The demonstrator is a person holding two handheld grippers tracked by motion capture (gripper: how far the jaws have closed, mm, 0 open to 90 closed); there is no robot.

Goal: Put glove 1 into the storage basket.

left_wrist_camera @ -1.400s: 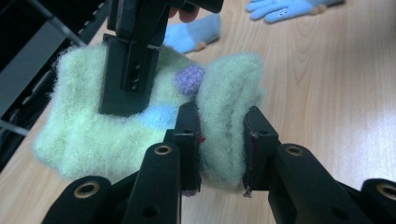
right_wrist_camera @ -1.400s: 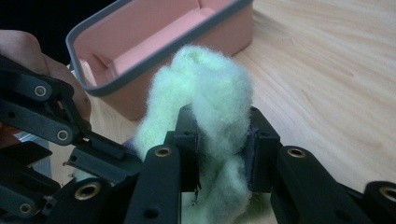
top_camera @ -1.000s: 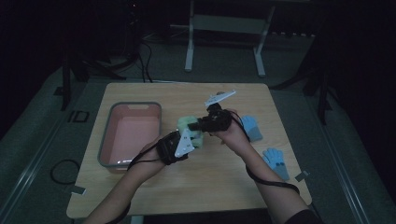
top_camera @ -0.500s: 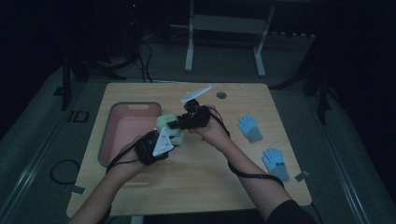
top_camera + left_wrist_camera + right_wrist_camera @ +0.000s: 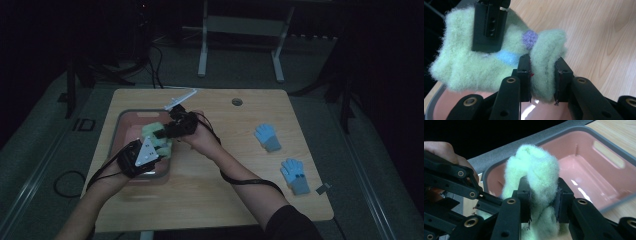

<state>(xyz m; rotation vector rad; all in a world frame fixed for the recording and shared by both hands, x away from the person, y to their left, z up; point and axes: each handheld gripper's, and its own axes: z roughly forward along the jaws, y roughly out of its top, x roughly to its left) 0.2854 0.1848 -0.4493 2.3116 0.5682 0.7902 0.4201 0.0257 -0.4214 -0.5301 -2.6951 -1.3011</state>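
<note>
Green glove [image 5: 152, 136] over pink bin [image 5: 131, 121] (held)

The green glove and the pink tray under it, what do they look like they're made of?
The green glove looks like fuzzy knitted wool or fleece: loose fibres stand off its surface, and the grippers dent it. The pink tray looks like hard moulded plastic with a grey rim; its smooth, slightly glossy inside reflects light.

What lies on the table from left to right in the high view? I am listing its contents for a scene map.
Pink tray → green fuzzy glove, held over the tray by both claws → small round hole in the tabletop → upper blue glove → lower blue glove.
</note>
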